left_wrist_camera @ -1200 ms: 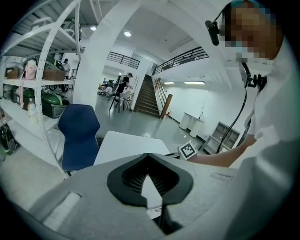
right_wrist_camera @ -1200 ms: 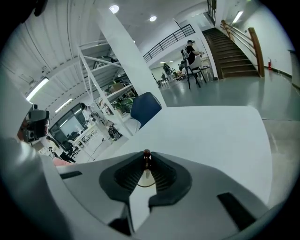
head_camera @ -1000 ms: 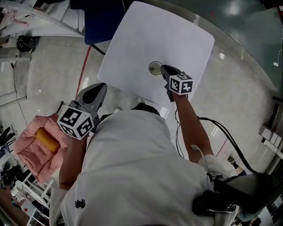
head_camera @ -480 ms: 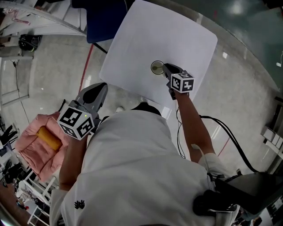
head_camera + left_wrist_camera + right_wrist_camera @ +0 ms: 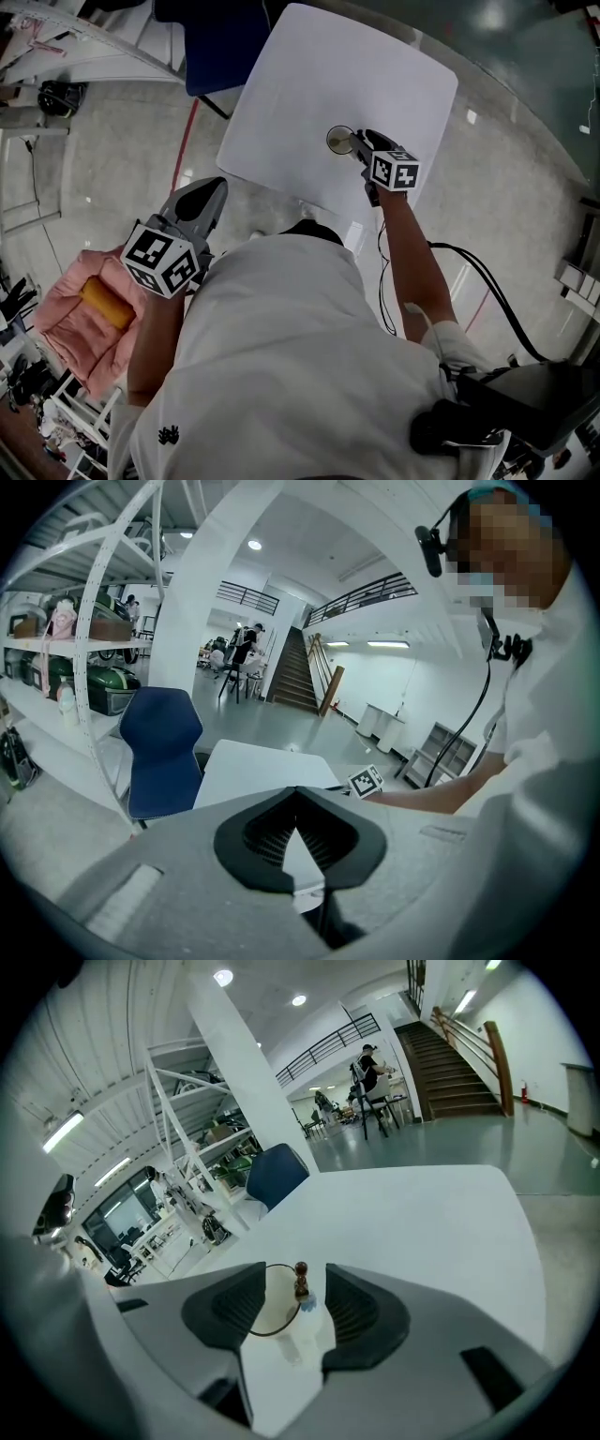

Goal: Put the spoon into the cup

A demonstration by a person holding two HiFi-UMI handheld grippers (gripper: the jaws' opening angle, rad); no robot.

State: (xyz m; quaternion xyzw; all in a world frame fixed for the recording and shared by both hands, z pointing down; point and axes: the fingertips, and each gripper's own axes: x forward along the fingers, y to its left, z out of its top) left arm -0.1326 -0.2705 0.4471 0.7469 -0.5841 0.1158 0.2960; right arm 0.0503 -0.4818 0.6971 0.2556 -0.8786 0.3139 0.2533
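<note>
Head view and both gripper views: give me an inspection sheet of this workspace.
Surface: white square table, holds only the cup.
Job's things: brown-handled spoon stands in pale dark-rimmed cup.
Clutter: nothing seen.
Grippers: right gripper opening, spoon between its jaws, pads off it; left gripper shut, empty, off the table.
Cables: black cable on floor.
Surroundings: blue chair, pink cushion bearing orange cylinder, white shelving.
</note>
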